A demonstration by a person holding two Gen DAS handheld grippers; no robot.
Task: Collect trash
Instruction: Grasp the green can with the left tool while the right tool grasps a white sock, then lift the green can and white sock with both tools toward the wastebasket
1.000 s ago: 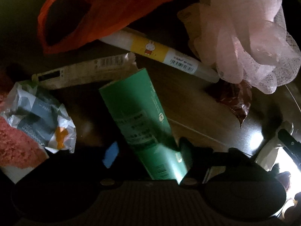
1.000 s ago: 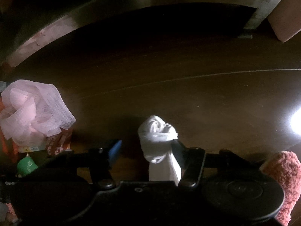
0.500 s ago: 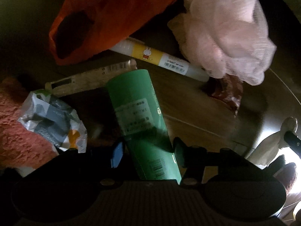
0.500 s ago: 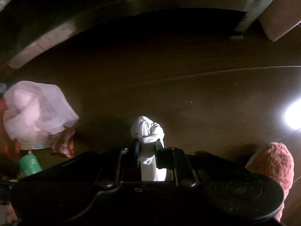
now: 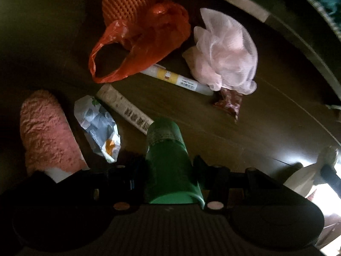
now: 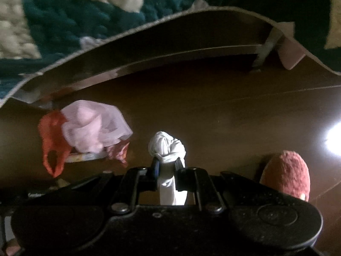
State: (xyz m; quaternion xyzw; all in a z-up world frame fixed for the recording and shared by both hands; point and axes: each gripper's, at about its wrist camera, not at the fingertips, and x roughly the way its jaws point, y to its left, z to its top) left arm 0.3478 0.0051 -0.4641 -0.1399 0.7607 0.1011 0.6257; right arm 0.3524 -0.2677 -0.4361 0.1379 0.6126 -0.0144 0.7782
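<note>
A green tube [image 5: 168, 149] stands between the fingers of my left gripper [image 5: 169, 166]. The jaws are closing on it and the pads press its sides; it hangs well above the dark wooden table [image 5: 255, 128]. My right gripper [image 6: 167, 166] is shut on a white crumpled wad [image 6: 166, 147], also held off the table. That wad [image 5: 302, 177] shows at the right edge of the left wrist view. On the table lie a crumpled wrapper [image 5: 98, 125], a beige tube [image 5: 125, 106], a white and yellow tube [image 5: 177, 79], a red-brown sachet [image 5: 230, 102] and an orange plastic bag [image 5: 145, 42].
A pink mesh bath sponge [image 5: 226, 49] lies beside the bag, an orange bristled brush [image 5: 125, 4] behind it. A pink fuzzy slipper [image 5: 46, 132] sits at the left, another slipper [image 6: 287, 175] at the right. Beyond the table's curved edge [image 6: 149, 42] is a teal and cream rug [image 6: 64, 21].
Both grippers have risen away from the table. The left took the green tube up with it. The right closed on the white wad and lifted it.
</note>
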